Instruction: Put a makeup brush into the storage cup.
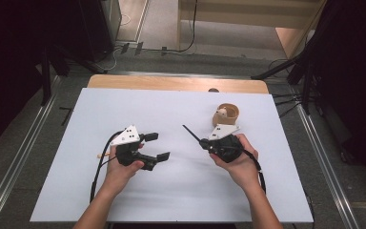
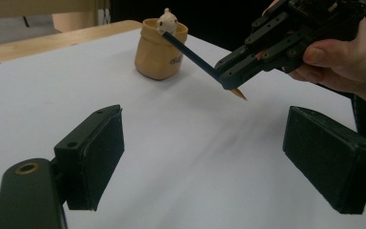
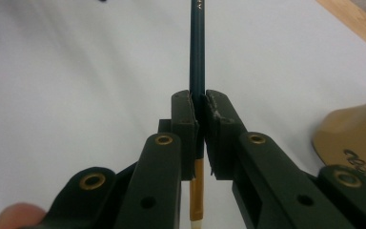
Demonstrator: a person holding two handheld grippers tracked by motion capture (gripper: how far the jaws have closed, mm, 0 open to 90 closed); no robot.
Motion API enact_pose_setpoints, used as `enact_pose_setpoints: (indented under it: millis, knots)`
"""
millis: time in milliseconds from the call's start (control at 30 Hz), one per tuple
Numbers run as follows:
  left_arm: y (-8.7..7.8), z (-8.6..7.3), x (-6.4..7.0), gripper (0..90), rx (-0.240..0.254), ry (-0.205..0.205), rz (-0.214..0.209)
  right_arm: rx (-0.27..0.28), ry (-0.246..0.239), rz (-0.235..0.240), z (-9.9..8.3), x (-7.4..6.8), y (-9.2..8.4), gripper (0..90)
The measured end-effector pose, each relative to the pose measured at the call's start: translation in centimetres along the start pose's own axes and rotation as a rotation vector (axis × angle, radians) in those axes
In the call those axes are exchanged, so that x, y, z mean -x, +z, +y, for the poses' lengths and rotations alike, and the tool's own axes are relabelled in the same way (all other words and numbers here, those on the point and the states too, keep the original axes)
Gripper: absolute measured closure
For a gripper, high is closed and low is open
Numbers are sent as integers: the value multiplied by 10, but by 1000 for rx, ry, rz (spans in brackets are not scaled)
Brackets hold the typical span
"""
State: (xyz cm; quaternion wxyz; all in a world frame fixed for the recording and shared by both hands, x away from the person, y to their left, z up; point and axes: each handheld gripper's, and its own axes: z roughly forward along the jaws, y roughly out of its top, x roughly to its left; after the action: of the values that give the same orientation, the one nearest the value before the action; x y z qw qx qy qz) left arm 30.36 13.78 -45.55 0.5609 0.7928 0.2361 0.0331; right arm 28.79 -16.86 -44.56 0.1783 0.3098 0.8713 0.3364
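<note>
A dark blue pencil (image 1: 191, 133) is clamped in my right gripper (image 1: 203, 142), which is shut on it right of the table's middle. The shaft runs up and left past the jaws (image 3: 197, 47), and a short wooden end (image 2: 238, 93) sticks out behind them. A tan cup (image 1: 228, 113) with a small white figure (image 2: 167, 20) at its rim stands just beyond the right hand. My left gripper (image 1: 158, 146) hovers left of centre, open, with nothing between its pads (image 2: 100, 152). It faces the right gripper (image 2: 231, 71) and the cup (image 2: 157, 57).
A white mat (image 1: 171, 191) covers the table, with a strip of bare wood (image 1: 171, 83) along the far edge. A small tan stick end (image 1: 100, 155) pokes out beside the left hand's cable. Dark stands and floor rails flank the table.
</note>
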Motion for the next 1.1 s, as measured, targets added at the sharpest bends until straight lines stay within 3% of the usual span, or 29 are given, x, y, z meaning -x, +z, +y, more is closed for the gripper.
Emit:
enact_pose_setpoints:
  millis: [167,400,767,1100]
  knots:
    - [7,4,0,187,-26,-2,-7,-24,-55,21,-1,-10,4,848]
    - [10,4,5,217,-35,0,-14,-9,-111,37,1,-16,2,848]
    - [10,5,10,296,-47,12,-39,-1,-151,62,4,-21,-1,848]
    - [9,9,12,366,-47,20,-74,14,-242,77,9,-31,-2,848]
